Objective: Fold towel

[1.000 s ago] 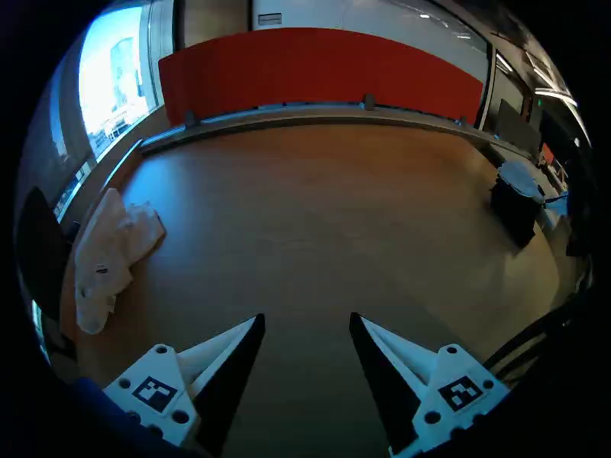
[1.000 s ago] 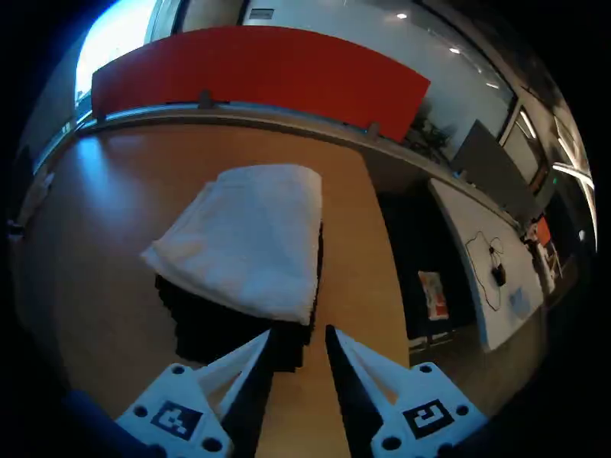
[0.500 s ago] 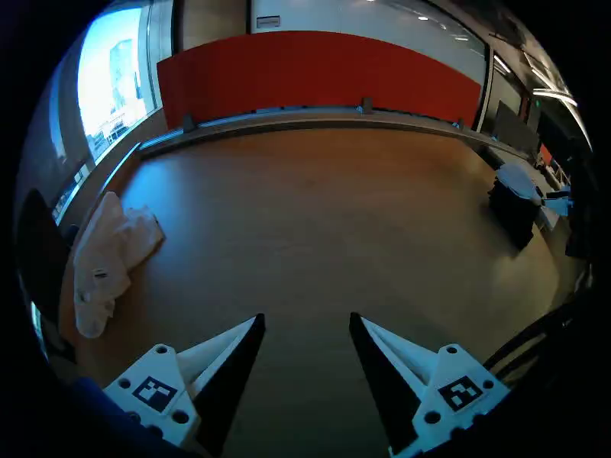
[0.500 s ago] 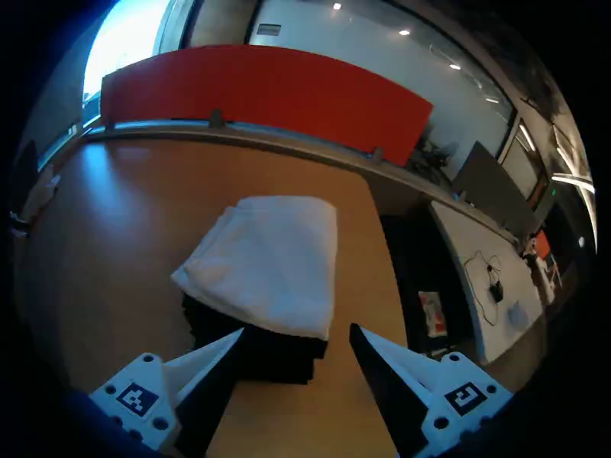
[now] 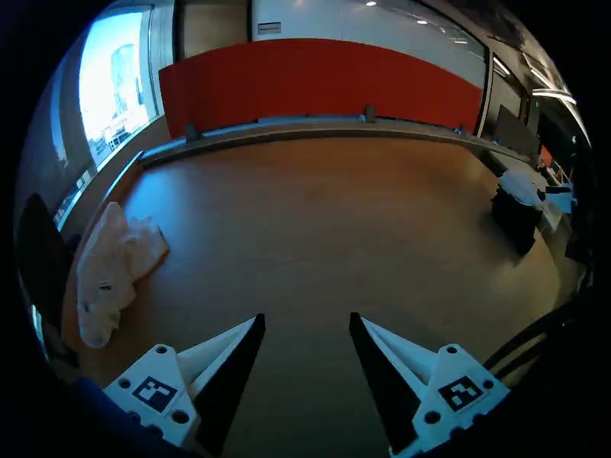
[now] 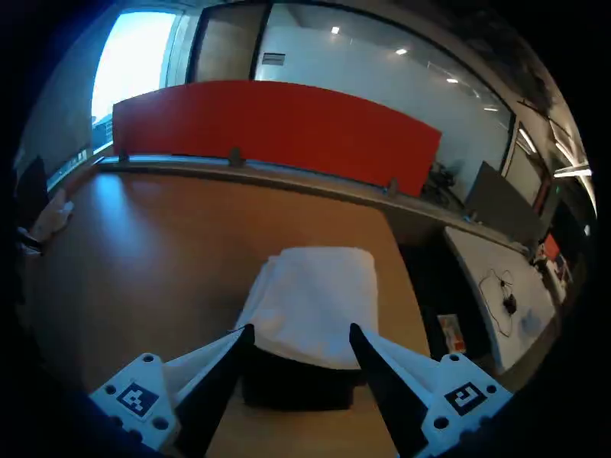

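Note:
A folded white towel (image 6: 315,304) lies on top of a dark folded stack (image 6: 298,385) near the right edge of the wooden table (image 6: 153,252). My right gripper (image 6: 300,342) is open just in front of that stack, its fingers apart and empty. In the left gripper view the same stack with the white towel (image 5: 519,200) sits far right, and a crumpled white towel (image 5: 111,263) lies at the table's left edge. My left gripper (image 5: 303,330) hovers open over bare wood, holding nothing.
A red partition (image 5: 328,76) runs along the table's far edge. A bright window (image 5: 114,76) is at the left. Right of the table stands a white desk (image 6: 496,298) with cables. A dark chair back (image 5: 42,259) stands by the crumpled towel.
The right gripper opened and pulled back from the folded stack, tilting upward so the towel sits lower and smaller. The left gripper barely moved.

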